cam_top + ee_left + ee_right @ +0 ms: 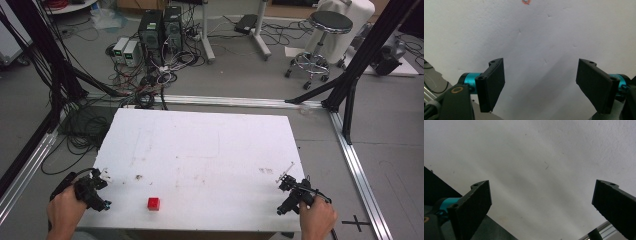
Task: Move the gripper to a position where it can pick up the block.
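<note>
A small red cube (153, 203) sits on the white foam table top (200, 145) near its front edge, left of centre. My left gripper (104, 190), held in a hand at the table's front left corner, is open and points right toward the cube, a short gap away. In the left gripper view its jaws (541, 62) stand wide apart over bare white board, with a speck of red (526, 2) at the top edge. My right gripper (283, 197) rests at the front right corner, open. Its jaws (542, 183) hold nothing.
Faint smudges mark the board. Beyond the table, on the floor, lie tangled cables (150, 80), computer towers (160, 30) and a black stool (322, 40). Black frame posts (360, 55) and aluminium rails (357, 165) flank the table.
</note>
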Available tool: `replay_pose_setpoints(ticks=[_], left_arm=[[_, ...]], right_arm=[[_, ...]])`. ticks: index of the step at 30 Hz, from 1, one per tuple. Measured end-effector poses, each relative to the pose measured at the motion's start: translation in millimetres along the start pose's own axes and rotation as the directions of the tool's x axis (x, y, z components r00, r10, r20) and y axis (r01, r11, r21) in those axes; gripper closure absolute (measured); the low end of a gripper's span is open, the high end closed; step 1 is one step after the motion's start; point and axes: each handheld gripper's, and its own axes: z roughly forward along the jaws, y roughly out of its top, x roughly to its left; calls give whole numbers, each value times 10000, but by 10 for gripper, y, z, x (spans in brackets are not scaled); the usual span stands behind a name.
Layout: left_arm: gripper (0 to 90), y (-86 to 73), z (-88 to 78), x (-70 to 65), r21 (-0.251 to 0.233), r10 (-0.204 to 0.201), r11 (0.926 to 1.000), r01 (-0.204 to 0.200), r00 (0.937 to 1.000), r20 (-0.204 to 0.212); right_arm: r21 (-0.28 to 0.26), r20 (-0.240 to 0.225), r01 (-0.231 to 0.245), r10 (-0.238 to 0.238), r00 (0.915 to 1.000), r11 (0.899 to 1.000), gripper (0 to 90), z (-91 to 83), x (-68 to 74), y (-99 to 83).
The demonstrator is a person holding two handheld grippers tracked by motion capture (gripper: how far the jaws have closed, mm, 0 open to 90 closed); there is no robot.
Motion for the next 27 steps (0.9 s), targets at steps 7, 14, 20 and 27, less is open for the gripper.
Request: replay_pose_setpoints(ticks=[7, 14, 20, 27], left_arm=[[234, 1, -3, 0, -15, 19, 10000, -19, 10000, 45], [233, -13, -22, 8, -186, -5, 9998, 6, 10000, 45], [233, -3, -50, -13, -164, 81, 9998, -81, 10000, -1], [233, 36, -128, -65, -263, 358, 9990, -365, 9990, -262]], right_arm=[[-17, -36, -49, 49, 10000, 10000, 16, -22, 5, 0], [-25, -31, -16, 16, 10000, 10000, 16, -22, 11, 8], [-13, -17, 19, -19, 10000, 10000, 16, -24, 18, 10], [-68, -52, 49, -50, 10000, 10000, 16, -25, 26, 16]])
